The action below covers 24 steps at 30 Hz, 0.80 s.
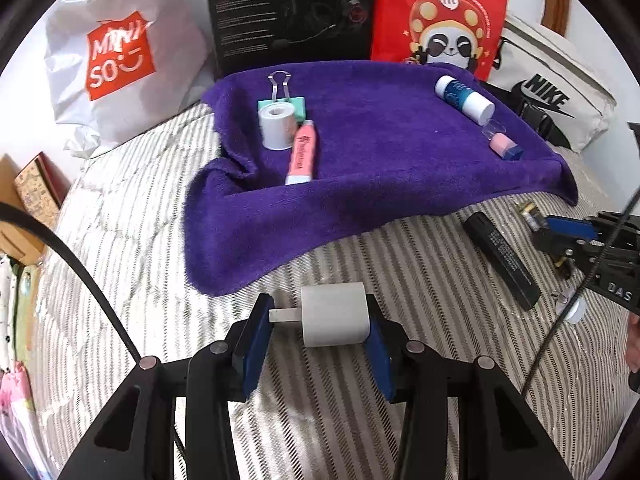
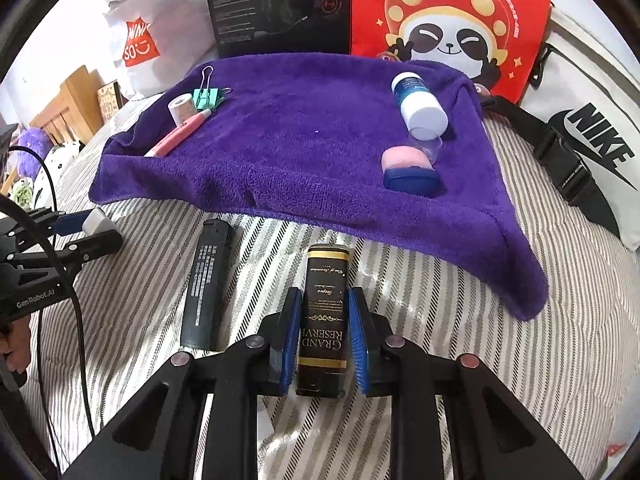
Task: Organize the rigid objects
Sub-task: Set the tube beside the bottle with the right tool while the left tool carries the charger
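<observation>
Each gripper, left gripper (image 1: 318,334) and right gripper (image 2: 324,338), has black linkage arms, round metal pivot screws, blue finger pads and a black cable.

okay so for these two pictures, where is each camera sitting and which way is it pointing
Left wrist: rides on the left gripper, angled down over the striped bedding toward the purple towel; its own fingers clamp a white plug adapter, and the right gripper shows at the right edge.
Right wrist: rides on the right gripper, angled down toward the same towel; its fingers clamp a dark rectangular tin, and the left gripper shows at the left edge.
Shared: the towel, the black box, the red panda bag.
</observation>
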### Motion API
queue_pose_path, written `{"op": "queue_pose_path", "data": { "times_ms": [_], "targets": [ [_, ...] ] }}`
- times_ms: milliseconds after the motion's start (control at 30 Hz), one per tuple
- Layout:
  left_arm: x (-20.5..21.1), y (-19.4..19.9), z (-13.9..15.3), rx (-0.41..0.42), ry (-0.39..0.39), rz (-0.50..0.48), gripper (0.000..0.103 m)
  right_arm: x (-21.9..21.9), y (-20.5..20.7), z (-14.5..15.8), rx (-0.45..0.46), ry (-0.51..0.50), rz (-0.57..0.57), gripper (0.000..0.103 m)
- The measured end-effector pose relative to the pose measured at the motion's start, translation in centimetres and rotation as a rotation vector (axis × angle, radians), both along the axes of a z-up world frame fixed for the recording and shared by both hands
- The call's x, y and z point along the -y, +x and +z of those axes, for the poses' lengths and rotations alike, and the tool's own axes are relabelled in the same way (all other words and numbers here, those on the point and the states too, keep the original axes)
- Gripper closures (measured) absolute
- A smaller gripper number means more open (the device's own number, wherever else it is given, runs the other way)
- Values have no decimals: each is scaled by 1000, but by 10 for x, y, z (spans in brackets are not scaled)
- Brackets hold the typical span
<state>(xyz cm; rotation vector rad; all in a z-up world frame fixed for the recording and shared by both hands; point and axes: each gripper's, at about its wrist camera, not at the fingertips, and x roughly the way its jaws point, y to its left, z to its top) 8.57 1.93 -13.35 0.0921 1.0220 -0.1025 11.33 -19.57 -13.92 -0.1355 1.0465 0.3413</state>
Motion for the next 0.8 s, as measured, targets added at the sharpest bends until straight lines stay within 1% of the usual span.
{"op": "queue_pose_path", "data": {
  "times_ms": [200,333,400,500,633,700,800],
  "targets": [
    [-11,-4,21,34,-28,7,61,4,-11,16,22,15,31,79],
    [-16,1,40,65,-35,1,61,11,-9,35,37,62,32,79],
    [-18,10,52,82,-42,-7,61,12,-3,47,52,78,38,79],
    [-21,25,66,104,-49,-11,61,11,11,66,92,82,42,79],
    [-23,53,81,119,-68,-19,61,7,42,86,135,89,48,79],
    [-23,71,84,120,-82,-25,61,5,58,92,148,95,47,79],
    [-19,93,87,124,-83,-34,61,4,86,93,150,111,41,79]
  ]
}}
